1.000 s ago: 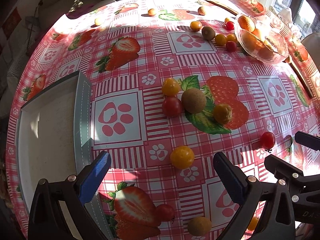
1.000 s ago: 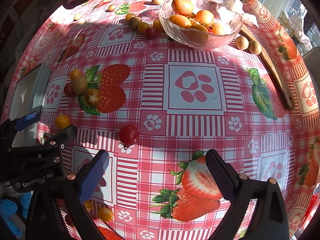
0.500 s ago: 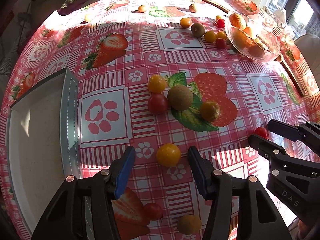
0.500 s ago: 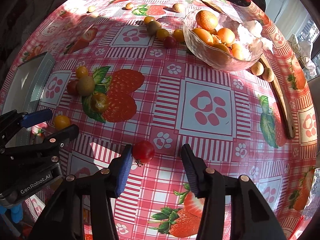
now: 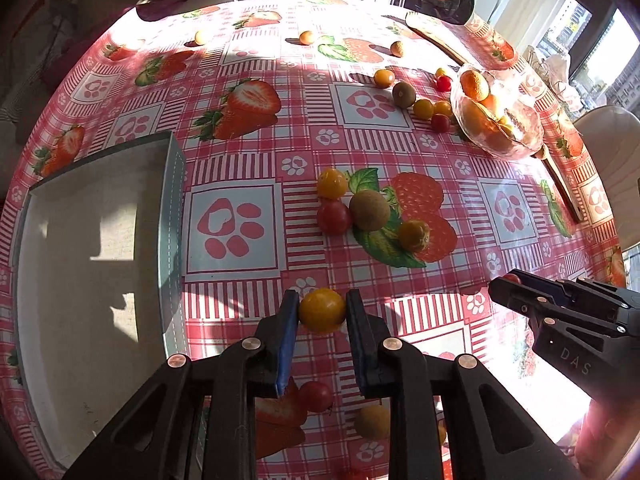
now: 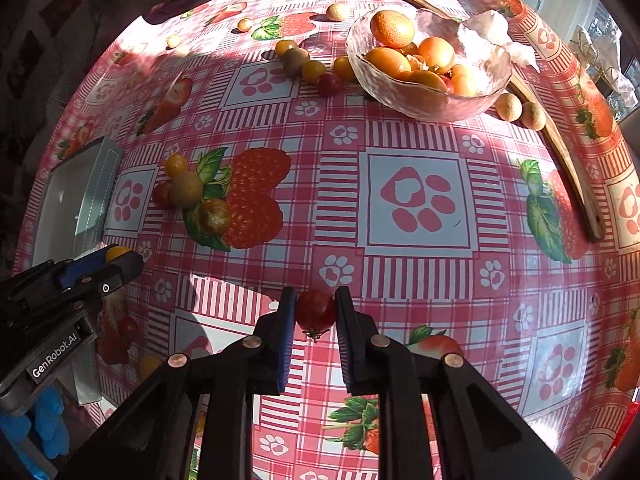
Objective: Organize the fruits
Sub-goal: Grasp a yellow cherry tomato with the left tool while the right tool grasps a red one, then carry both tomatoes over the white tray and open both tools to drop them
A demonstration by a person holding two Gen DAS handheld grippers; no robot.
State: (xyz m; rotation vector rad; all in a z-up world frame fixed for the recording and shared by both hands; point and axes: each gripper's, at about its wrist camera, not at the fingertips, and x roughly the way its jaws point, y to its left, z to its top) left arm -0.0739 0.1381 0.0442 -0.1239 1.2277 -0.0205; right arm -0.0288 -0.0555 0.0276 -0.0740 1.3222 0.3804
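A round worktop covered in a red and white checked cloth printed with strawberries and paw prints, lit by strong sun, seen from two hand-held grippers pointing steeply down

The left gripper is closing its fingers on a yellow tomato; both pads touch its sides, pinching it. From the right wrist view this tomato peeks out between the left gripper's blue pad and black finger at the left edge. The right gripper has its fingers pinched on a red tomato, stem end towards the camera. From the left wrist view only a sliver of red shows at that gripper's tip, low on the right

To the left of the left gripper lies a grey tray with a pale inside. Near the middle of the cloth sits a cluster: a kiwi touching a red cherry tomato, a yellow one just beyond, and an orange-green one just beside it on a printed leaf

At the far right stands a glass bowl holding oranges. A row of small tomatoes and another kiwi lies just left of the bowl. Two pale round fruits rest between the bowl and a long wooden piece. Three more small fruits lie well apart near the far edge

Under the left gripper's fingers, another red tomato and a brown fruit lie on the cloth
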